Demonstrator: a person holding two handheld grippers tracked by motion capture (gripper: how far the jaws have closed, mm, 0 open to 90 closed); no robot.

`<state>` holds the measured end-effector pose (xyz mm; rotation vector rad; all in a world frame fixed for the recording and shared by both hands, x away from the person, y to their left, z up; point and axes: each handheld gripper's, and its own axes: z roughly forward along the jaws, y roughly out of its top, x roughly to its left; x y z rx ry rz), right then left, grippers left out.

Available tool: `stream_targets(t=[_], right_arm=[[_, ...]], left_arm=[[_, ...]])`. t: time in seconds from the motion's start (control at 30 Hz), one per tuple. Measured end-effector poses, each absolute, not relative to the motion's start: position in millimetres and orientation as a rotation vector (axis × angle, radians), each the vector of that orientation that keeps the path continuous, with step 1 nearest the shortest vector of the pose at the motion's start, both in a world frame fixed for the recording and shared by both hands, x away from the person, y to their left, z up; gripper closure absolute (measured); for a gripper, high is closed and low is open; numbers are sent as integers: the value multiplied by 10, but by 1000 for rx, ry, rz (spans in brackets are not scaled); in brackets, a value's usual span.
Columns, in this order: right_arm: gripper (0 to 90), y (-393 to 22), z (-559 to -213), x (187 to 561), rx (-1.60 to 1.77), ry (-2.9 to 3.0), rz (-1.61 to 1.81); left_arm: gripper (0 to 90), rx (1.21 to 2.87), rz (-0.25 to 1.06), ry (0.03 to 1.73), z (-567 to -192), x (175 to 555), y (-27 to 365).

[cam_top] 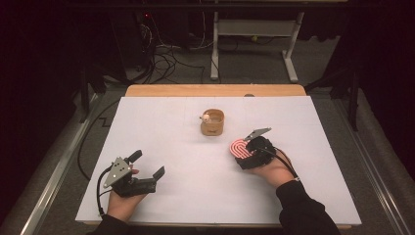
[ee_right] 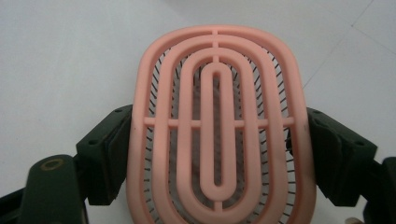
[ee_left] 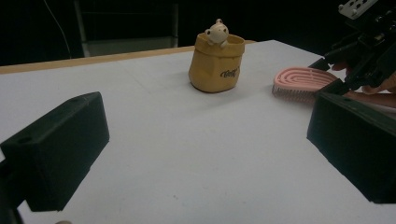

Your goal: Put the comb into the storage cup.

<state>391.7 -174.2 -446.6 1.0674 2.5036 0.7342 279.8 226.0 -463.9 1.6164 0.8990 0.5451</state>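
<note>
— Nearest the camera were two forearms in dark sleeves, coming in over the near edge of the table (cam_top: 161,110). What did they rest on?

— On a flat white sheet that covered nearly all of a pale wooden top; a strip of bare wood showed along the far edge. Beyond lay grey floor, loose cables and the white legs of another table, and the rest of the room was dark.

— What lay on the sheet?

— At the far middle stood a small tan pot (cam_top: 212,122) shaped like a crumpled paper bag, matte, with dark lettering on its side and a little cream figure (ee_left: 217,32) peering over its rim. Right of it and nearer was a pink brush (cam_top: 240,148): an oval of smooth plastic cut into nested loops joined by a cross rib, with fine dark bristles under it.

— Who had the brush?

— The right gripper (ee_right: 215,154) did. Its two black blocky jaws pressed against the brush's long sides, one on each, so it was clamped between them, with the oval end pointing away from the hand. In the left gripper view the bristles pointed down at the sheet, though I could not tell if they touched it. The right hand (cam_top: 274,169) lay low at the near right, angled toward the pot.

— And the other one?

— The left gripper (cam_top: 147,166) sat at the near left, well apart from both things, with the left hand (cam_top: 122,198) low by the sheet. Its jaws were spread wide with only bare sheet between them, aimed across toward the pot.
</note>
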Motion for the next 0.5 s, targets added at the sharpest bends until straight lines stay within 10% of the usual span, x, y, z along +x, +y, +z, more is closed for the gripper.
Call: stream_targets(t=[0.5], right_arm=[[199, -1749, -4480, 3917, 1064, 2509, 740]], left_arm=[[0, 1617, 545, 899, -4640, 2798, 2260]])
